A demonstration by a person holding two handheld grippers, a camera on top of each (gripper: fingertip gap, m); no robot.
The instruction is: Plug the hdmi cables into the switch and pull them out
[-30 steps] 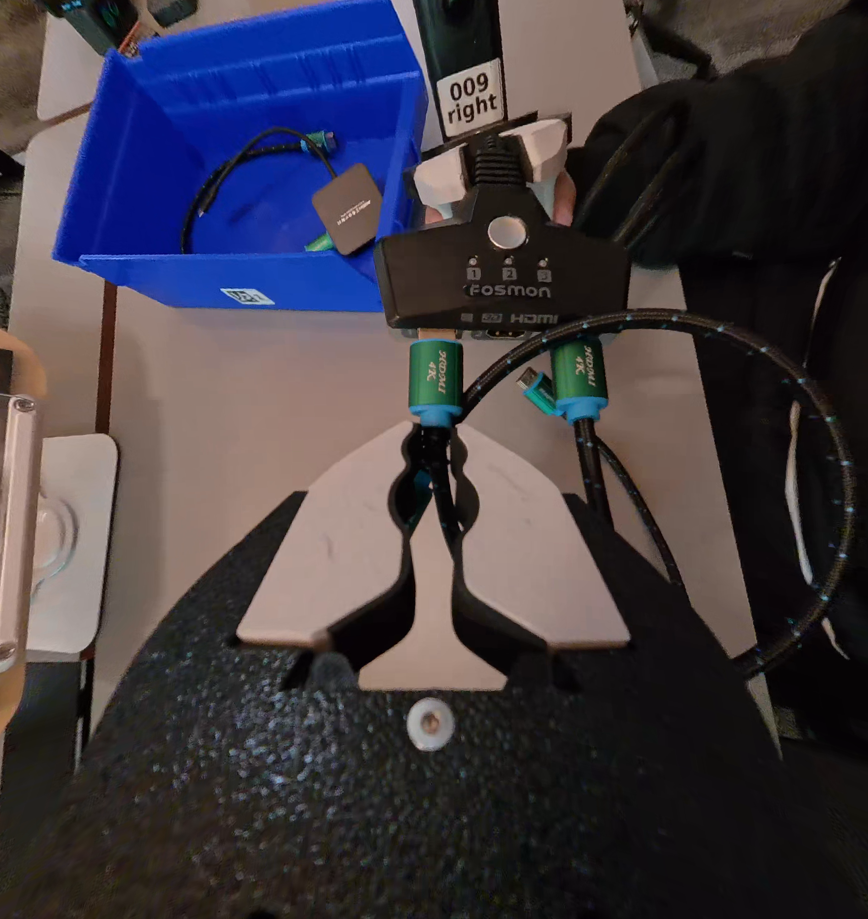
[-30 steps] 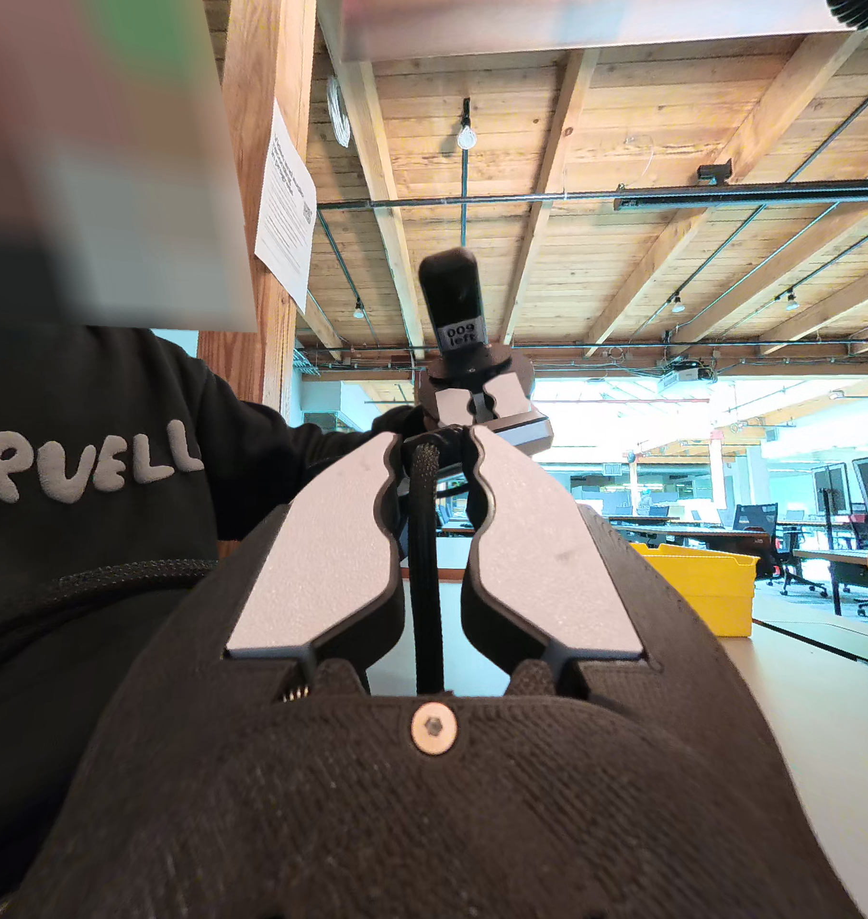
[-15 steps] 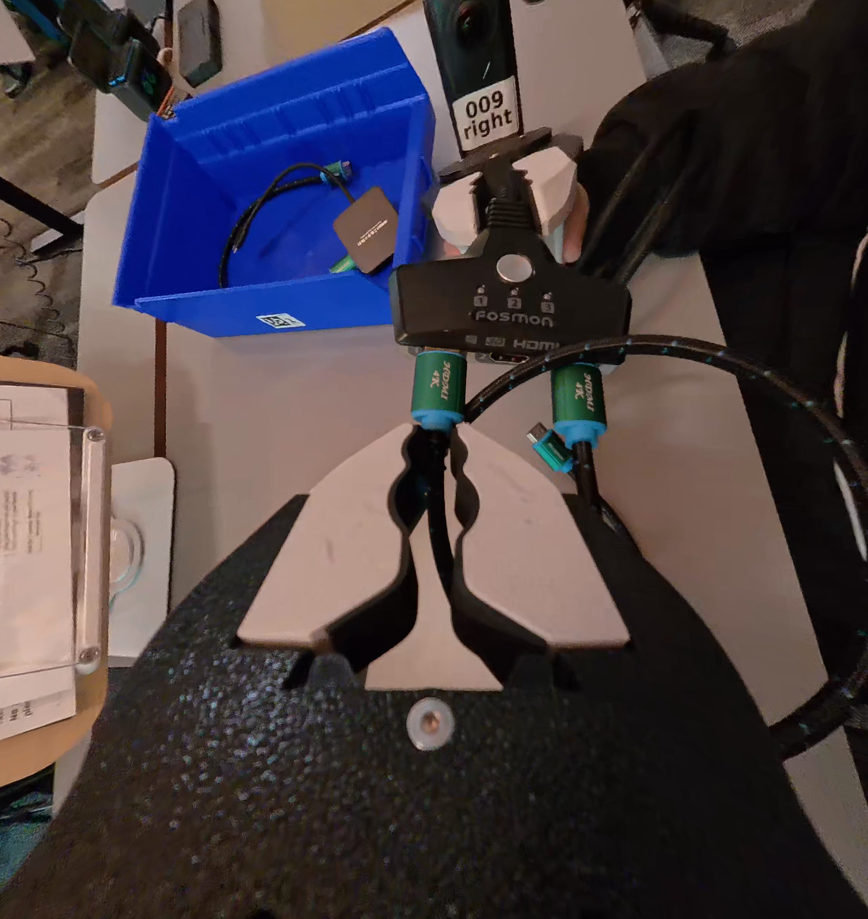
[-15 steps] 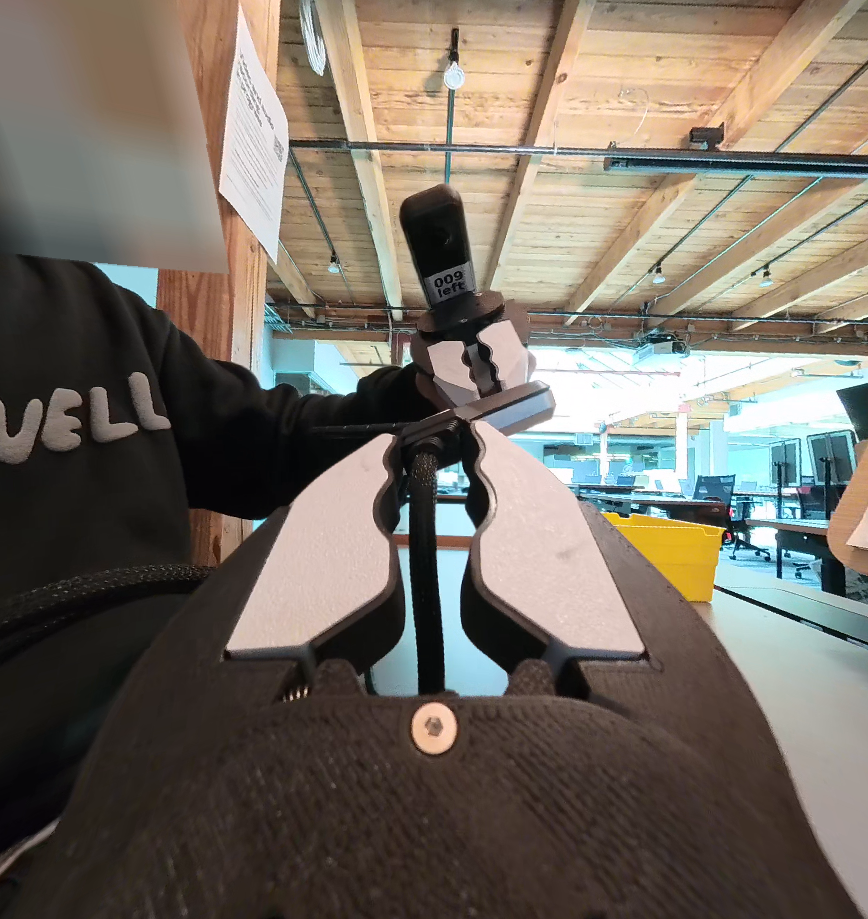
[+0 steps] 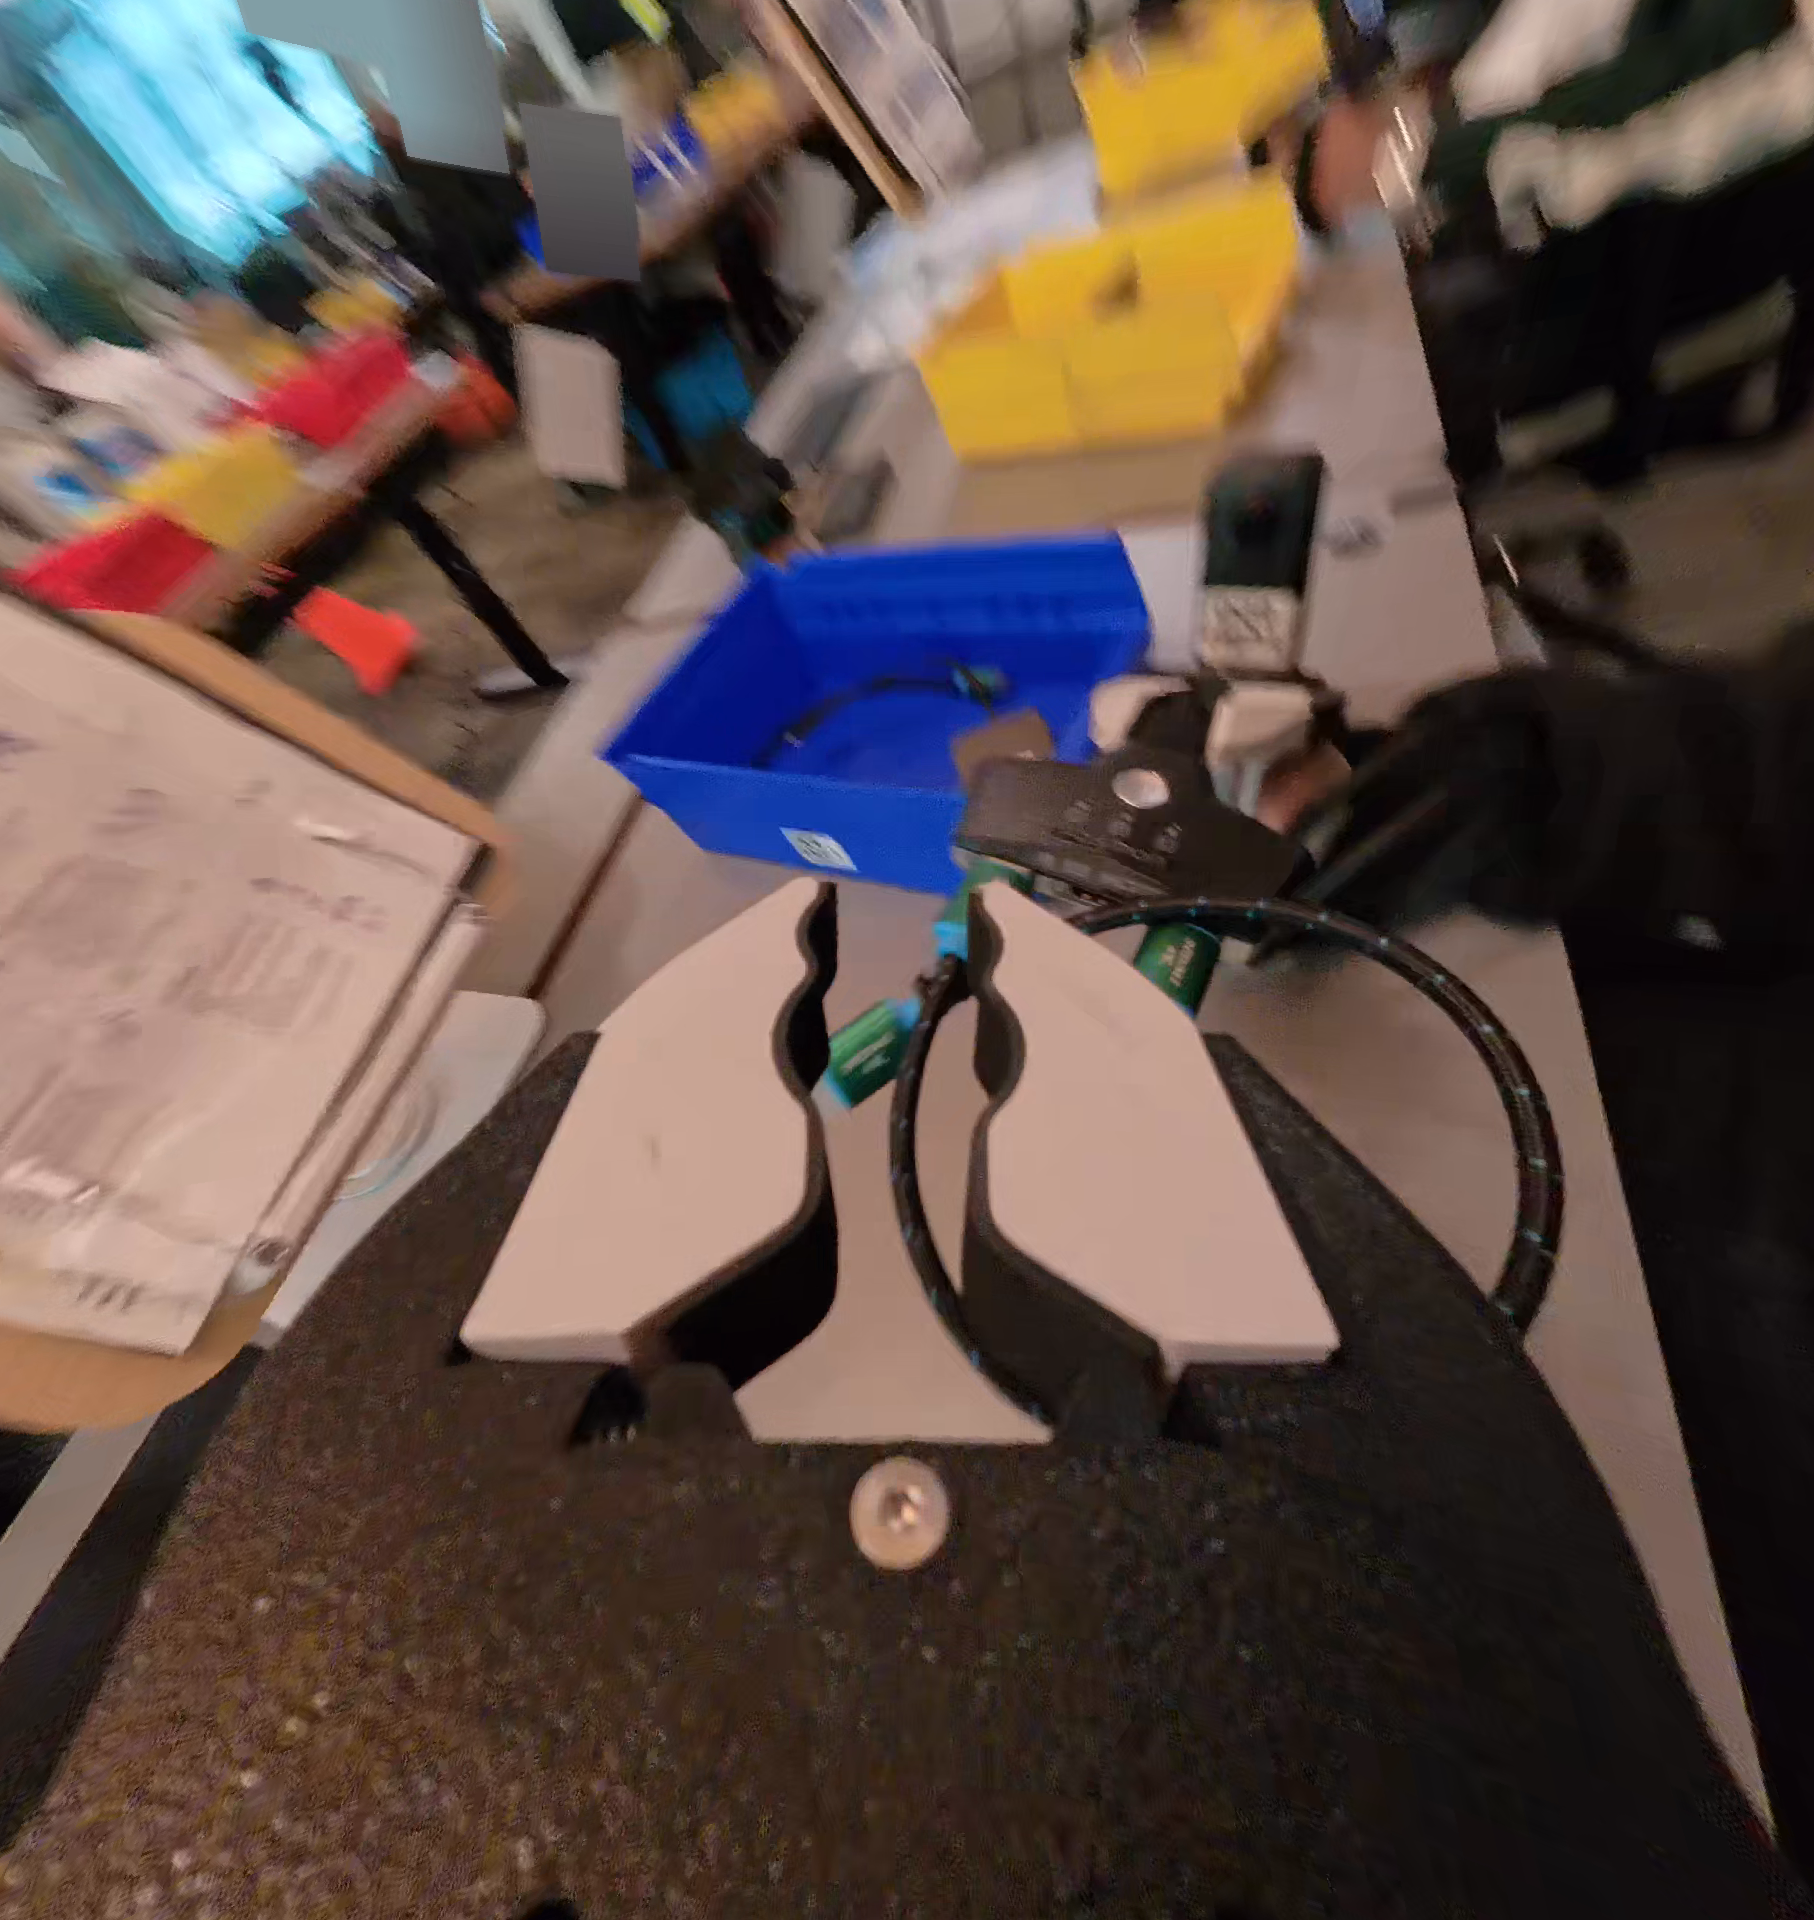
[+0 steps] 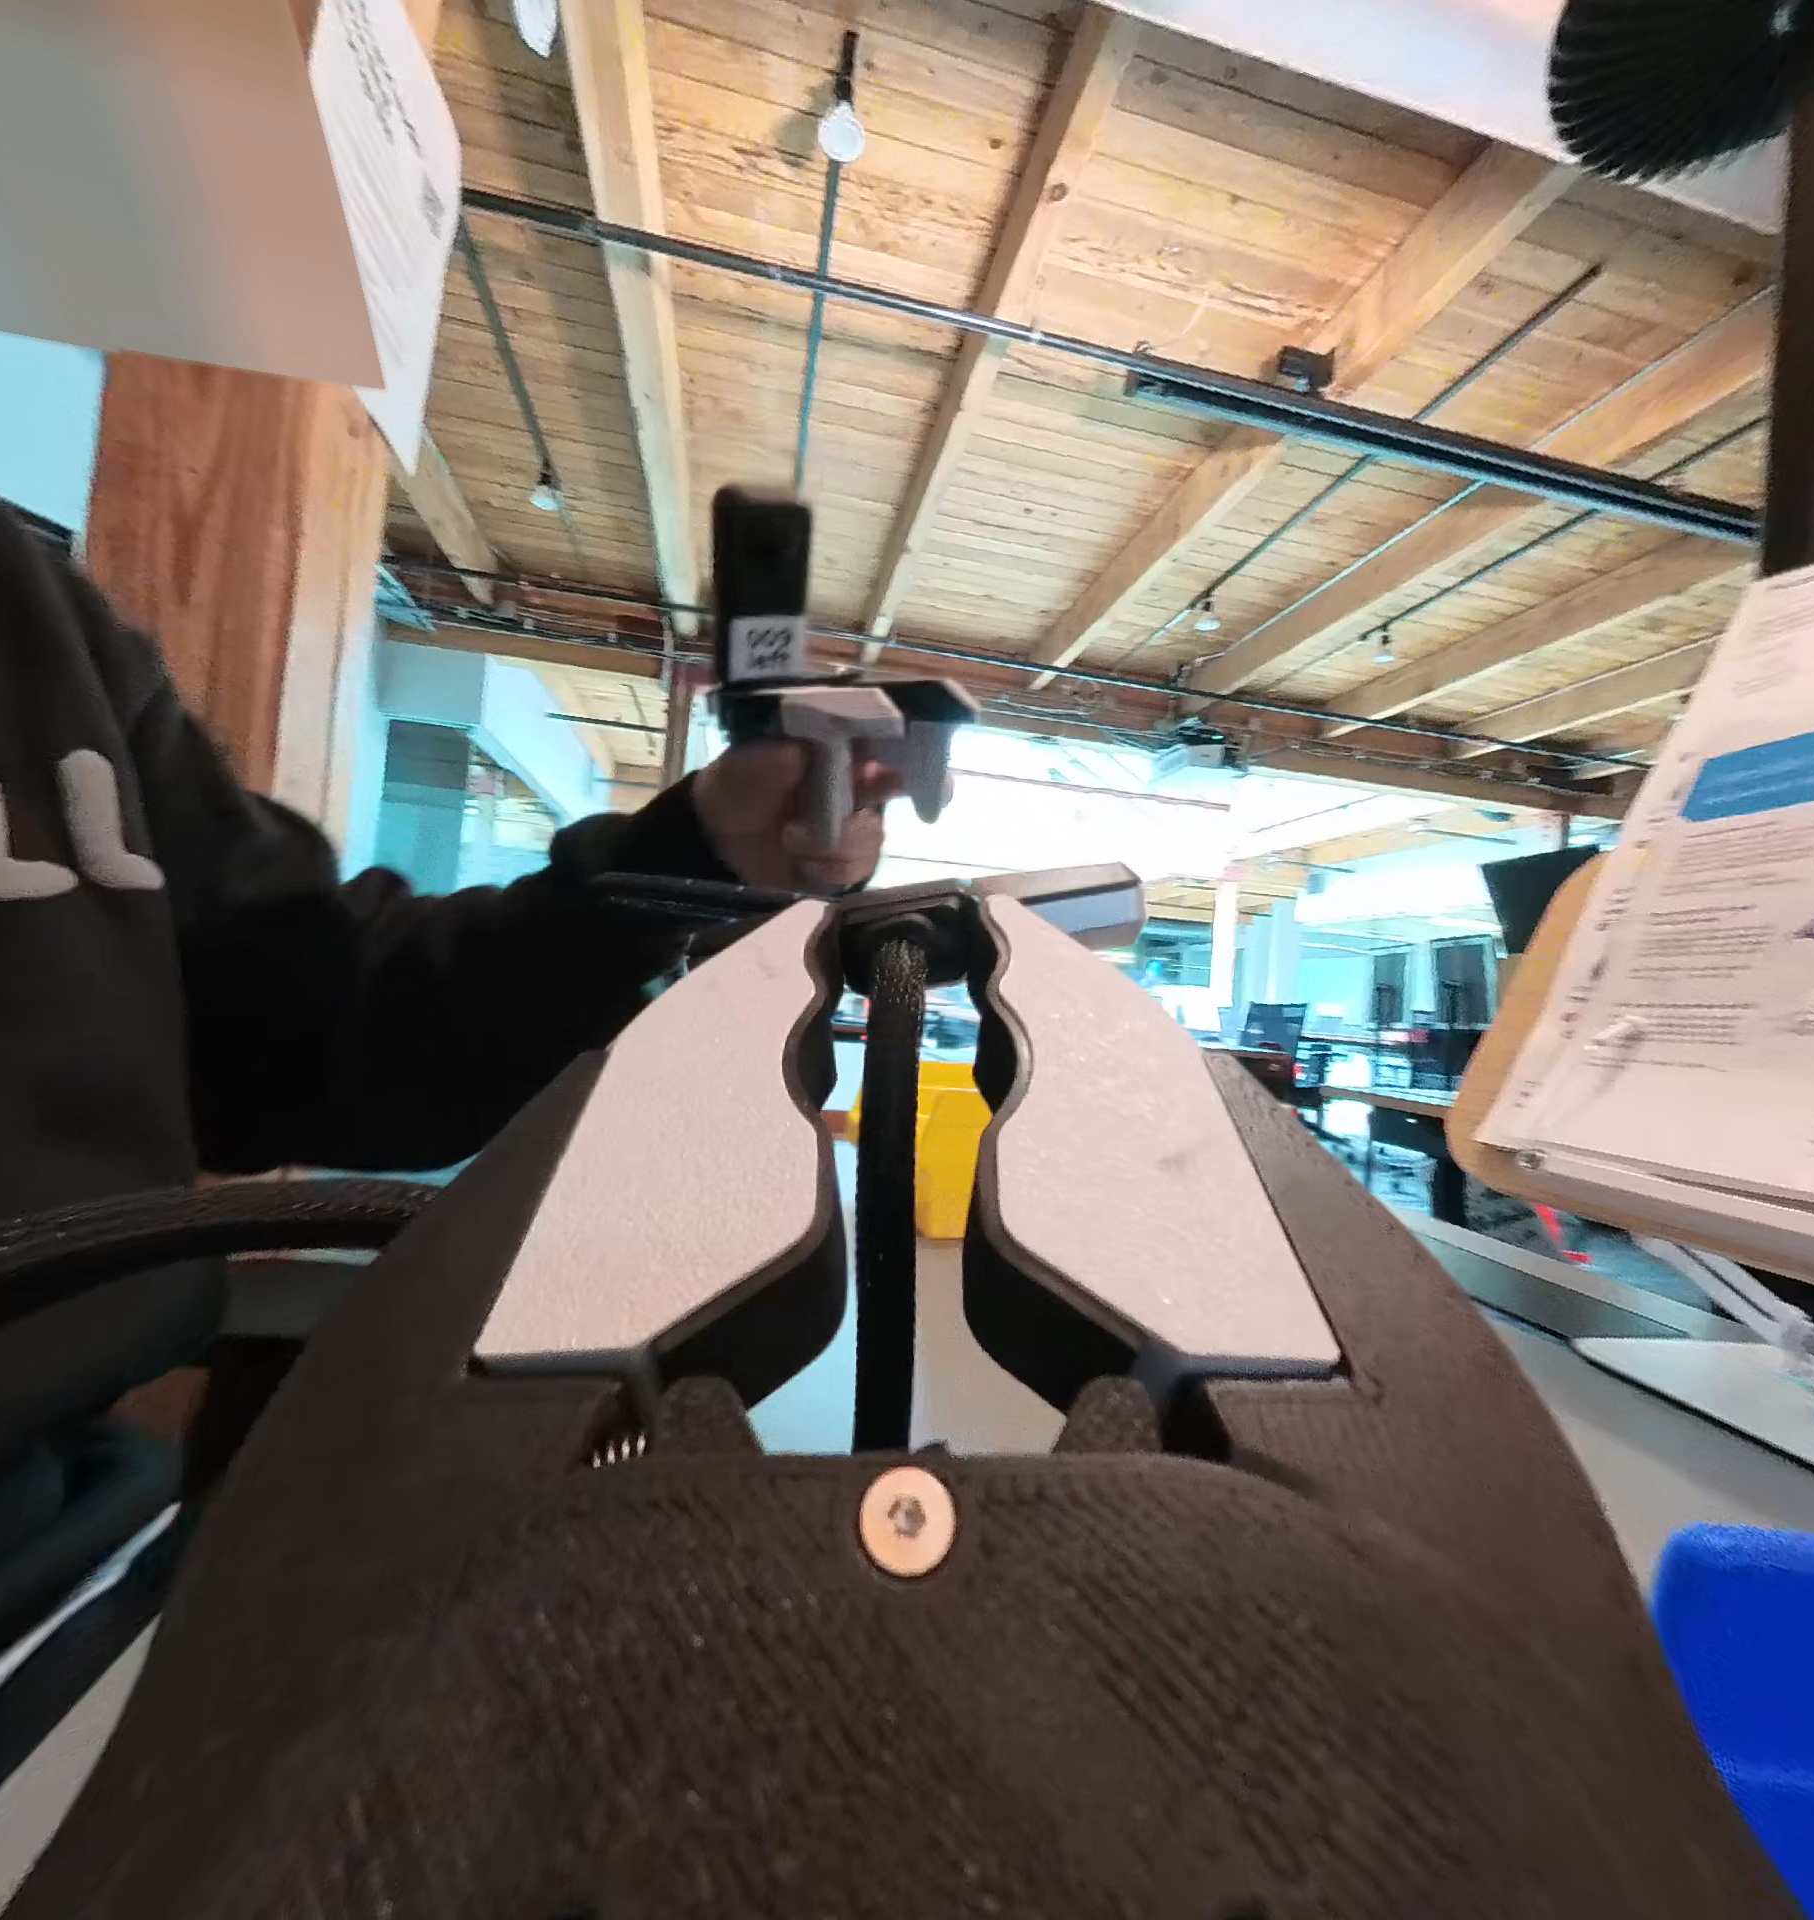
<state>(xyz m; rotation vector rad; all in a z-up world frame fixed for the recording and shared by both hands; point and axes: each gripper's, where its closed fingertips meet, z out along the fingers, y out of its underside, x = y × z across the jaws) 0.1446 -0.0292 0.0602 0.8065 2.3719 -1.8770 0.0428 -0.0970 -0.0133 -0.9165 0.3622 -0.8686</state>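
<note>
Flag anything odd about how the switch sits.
The switch hangs tilted above the table, not resting on it; the right hand-held gripper clamps only its rear cable. The left hand-held gripper is open, holding nothing.

A pale grey table [image 5: 1329, 1070] carries a blue bin [image 5: 841, 831], with a white stand base [image 5: 467, 1049] near the bin's left front corner and yellow bins [image 5: 1100, 353] well behind it.
</note>
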